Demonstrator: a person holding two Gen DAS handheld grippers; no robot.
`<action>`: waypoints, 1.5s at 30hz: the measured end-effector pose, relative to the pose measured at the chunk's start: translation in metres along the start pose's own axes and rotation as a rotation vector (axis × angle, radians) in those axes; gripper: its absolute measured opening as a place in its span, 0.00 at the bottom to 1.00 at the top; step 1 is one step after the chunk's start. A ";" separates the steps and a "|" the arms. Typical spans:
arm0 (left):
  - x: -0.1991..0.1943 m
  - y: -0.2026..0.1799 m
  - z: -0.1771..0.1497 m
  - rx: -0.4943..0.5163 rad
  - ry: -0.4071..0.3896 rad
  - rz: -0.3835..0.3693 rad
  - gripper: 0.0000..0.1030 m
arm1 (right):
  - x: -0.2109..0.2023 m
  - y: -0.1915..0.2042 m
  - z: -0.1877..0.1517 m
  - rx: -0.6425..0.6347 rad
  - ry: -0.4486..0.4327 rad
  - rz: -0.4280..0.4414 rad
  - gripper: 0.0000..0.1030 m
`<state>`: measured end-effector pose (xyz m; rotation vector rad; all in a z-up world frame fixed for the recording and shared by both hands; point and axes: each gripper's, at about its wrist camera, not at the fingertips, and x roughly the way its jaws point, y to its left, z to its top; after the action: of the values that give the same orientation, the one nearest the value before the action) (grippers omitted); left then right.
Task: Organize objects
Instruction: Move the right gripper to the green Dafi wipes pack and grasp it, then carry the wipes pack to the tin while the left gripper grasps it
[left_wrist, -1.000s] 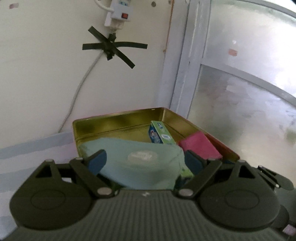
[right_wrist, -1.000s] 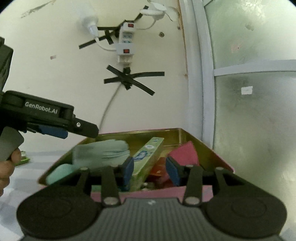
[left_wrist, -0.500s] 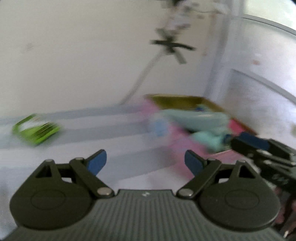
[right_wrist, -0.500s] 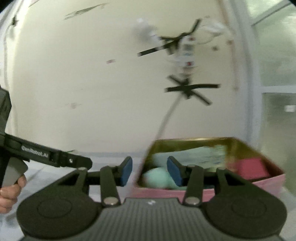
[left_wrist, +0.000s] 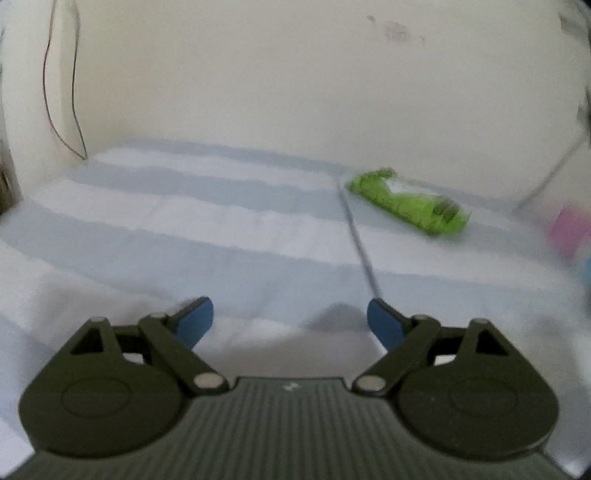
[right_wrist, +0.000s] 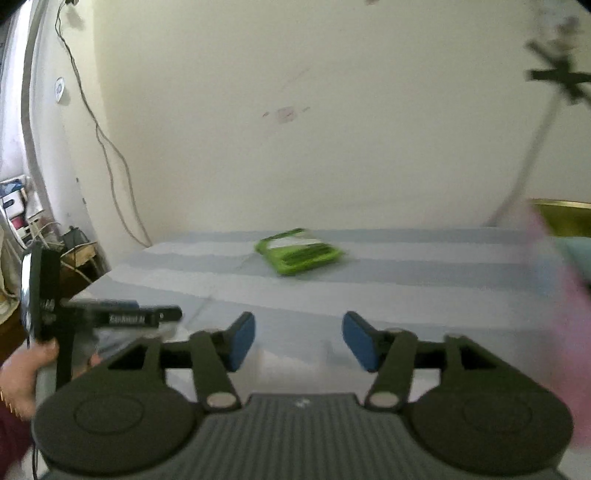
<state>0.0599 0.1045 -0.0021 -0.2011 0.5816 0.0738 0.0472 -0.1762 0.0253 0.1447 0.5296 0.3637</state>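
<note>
A bright green packet (left_wrist: 408, 201) lies flat on the blue and white striped cloth (left_wrist: 221, 229), far ahead and right of my left gripper (left_wrist: 290, 321), which is open and empty. In the right wrist view the green packet (right_wrist: 301, 251) lies ahead of my right gripper (right_wrist: 298, 339), also open and empty. The pink tin (right_wrist: 554, 258) with a gold inside shows blurred at the right edge, and a pink blur of the tin (left_wrist: 569, 229) shows in the left wrist view.
The left gripper (right_wrist: 110, 317) and the hand holding it show at the left in the right wrist view. A cream wall (right_wrist: 295, 129) stands behind the table. Cables (right_wrist: 103, 147) hang at the left. Clutter (right_wrist: 22, 218) sits beyond the table's left edge.
Both grippers swung left, away from the tin. The left gripper let go of the pale green pouch, which stayed in the tin. The green packet has come into view.
</note>
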 end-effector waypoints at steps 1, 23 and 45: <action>-0.001 0.004 0.000 -0.025 -0.015 -0.036 0.89 | 0.014 0.005 0.002 -0.008 0.005 0.014 0.83; 0.007 0.019 0.002 -0.080 0.008 -0.172 0.95 | 0.165 0.039 0.033 -0.275 0.186 -0.056 0.77; -0.066 -0.111 -0.038 0.105 0.195 -0.640 0.89 | -0.175 0.008 -0.134 -0.146 0.092 -0.163 0.87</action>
<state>-0.0016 -0.0124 0.0222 -0.2864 0.6892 -0.6005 -0.1649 -0.2289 -0.0057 -0.0563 0.5997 0.2497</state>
